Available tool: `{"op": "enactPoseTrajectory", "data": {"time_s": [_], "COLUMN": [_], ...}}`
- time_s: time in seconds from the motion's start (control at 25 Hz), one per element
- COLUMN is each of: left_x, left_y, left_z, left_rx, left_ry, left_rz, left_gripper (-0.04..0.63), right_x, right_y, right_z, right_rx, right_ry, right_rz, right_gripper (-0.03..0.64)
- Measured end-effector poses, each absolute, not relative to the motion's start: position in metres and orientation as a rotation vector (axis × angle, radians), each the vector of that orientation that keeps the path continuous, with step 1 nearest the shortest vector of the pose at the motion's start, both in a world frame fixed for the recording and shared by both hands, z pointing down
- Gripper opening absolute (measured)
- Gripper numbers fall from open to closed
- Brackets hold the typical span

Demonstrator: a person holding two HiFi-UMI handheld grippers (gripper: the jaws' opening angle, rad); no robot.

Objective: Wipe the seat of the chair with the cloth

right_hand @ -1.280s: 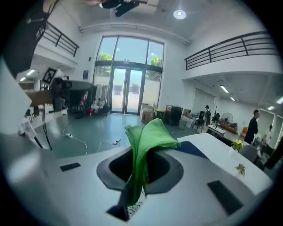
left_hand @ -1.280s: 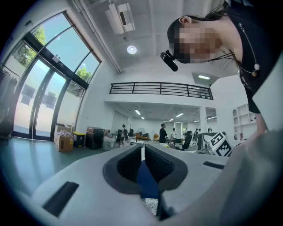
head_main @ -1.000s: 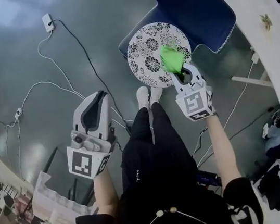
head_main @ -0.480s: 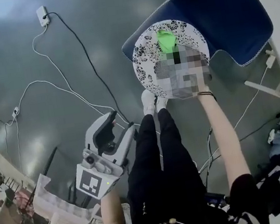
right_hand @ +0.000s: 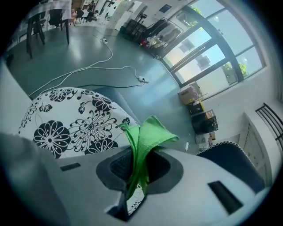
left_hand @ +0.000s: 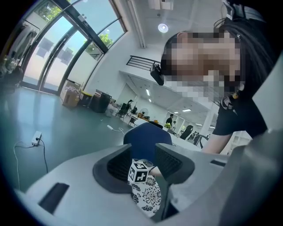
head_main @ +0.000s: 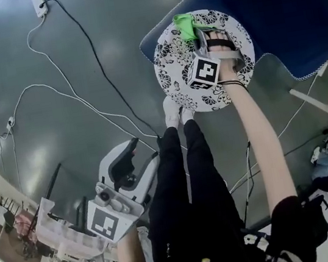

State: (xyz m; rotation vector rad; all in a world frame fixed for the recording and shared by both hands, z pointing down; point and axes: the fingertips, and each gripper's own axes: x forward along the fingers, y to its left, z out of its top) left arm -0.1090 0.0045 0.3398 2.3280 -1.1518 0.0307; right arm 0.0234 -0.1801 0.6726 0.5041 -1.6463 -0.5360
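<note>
The chair's round seat (head_main: 231,89), white with black flowers, stands before its blue backrest (head_main: 280,10). My right gripper (head_main: 196,34) is over the seat's far left part, shut on the green cloth (head_main: 186,24), which bunches at the seat's rim. In the right gripper view the cloth (right_hand: 146,137) is pinched in the right gripper (right_hand: 139,165), just above the seat (right_hand: 70,123). My left gripper (head_main: 133,149) hangs low beside the person's legs, well short of the chair. The left gripper (left_hand: 141,159) has just been opening its jaws; nothing is between them, and the seat (left_hand: 148,198) shows beyond.
White cables (head_main: 71,92) and a power strip (head_main: 38,0) lie on the grey floor left of the chair. The person's white shoes (head_main: 173,112) stand at the seat's near edge. A white table leg (head_main: 320,105) runs at the right.
My right gripper has carried the cloth down and to the seat's far left rim, rolling over. The left gripper has sunk and its jaws have opened.
</note>
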Motion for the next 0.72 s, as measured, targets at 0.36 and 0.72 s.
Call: {"op": "enactPoseTrajectory", "data": {"time_s": [0.36,0.72], "left_x": [-0.096,-0.087], "left_y": [-0.007,-0.012], "left_z": [0.345,0.352], "left_rx": [2.334,2.335], "left_ry": [-1.125,-1.076], "left_rz": [0.032,0.067], "left_gripper": [0.152,0.152], "right_x": [0.03,0.014], "right_y": [-0.162,-0.106], "right_z": [0.693,0.697], "right_rx": [0.381,0.29], "right_ry": [-1.62,-1.656], "right_rz": [-0.563,-0.577], "right_gripper": [0.051,0.051]}}
